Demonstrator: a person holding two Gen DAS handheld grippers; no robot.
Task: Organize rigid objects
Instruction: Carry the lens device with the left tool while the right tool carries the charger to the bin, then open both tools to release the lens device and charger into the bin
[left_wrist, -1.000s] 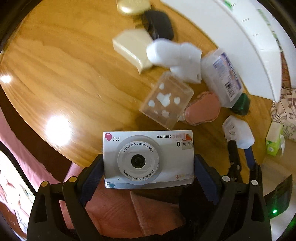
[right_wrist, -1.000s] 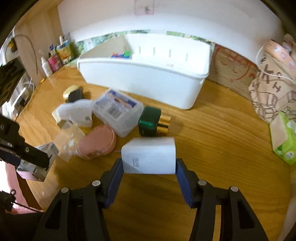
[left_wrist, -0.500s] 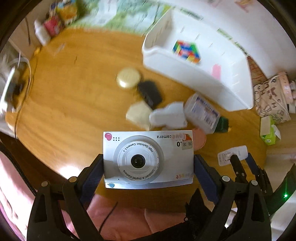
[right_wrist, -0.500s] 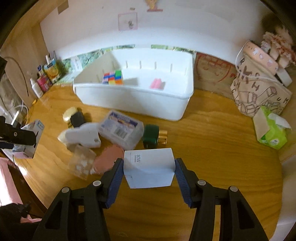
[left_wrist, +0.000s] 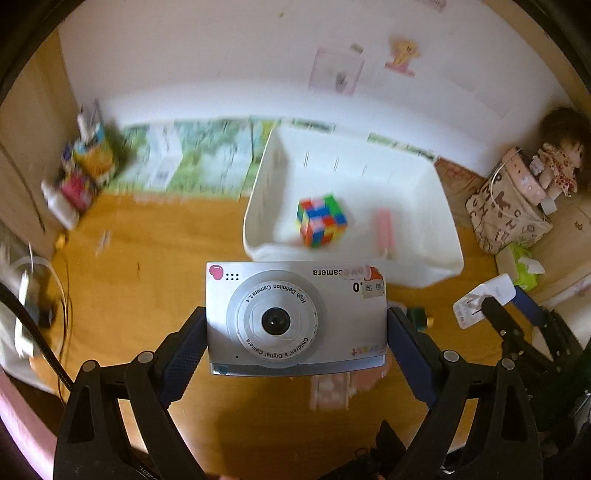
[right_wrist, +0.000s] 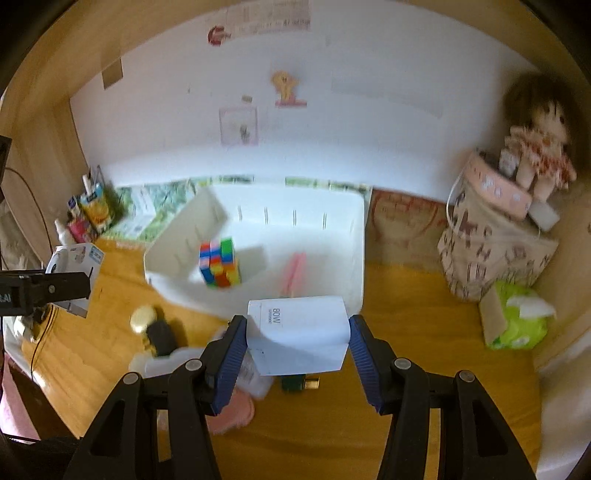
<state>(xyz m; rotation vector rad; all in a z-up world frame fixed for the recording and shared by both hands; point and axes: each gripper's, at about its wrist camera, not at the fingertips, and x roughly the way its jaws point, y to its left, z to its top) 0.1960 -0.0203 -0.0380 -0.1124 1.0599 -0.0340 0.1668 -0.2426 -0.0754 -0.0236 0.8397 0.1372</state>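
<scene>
My left gripper (left_wrist: 295, 332) is shut on a silver children's digital camera (left_wrist: 295, 317), held in the air in front of the white bin (left_wrist: 439, 206). My right gripper (right_wrist: 295, 343) is shut on a white 80W charger block (right_wrist: 299, 339), also raised before the white bin (right_wrist: 354, 236). The bin holds a colourful puzzle cube (left_wrist: 321, 219) and a pink stick-like item (left_wrist: 384, 229); both also show in the right wrist view, the cube (right_wrist: 219, 267) at left and the pink item (right_wrist: 291, 273) beside it. The right gripper with the charger shows in the left wrist view (left_wrist: 484, 301).
On the wooden table lie a gold-capped black item (right_wrist: 155, 328), a white object (right_wrist: 162, 363), a pink compact (right_wrist: 232, 413) and a green-gold bottle (right_wrist: 299, 384). Cartons and bottles (left_wrist: 81, 173) stand far left. A patterned bag with a doll (right_wrist: 495, 236) and a green tissue pack (right_wrist: 517, 321) stand right.
Both grippers have risen and tilted up toward the bin, still holding the camera and the charger. The table clutter has dropped low in both views; the bin's inside now shows.
</scene>
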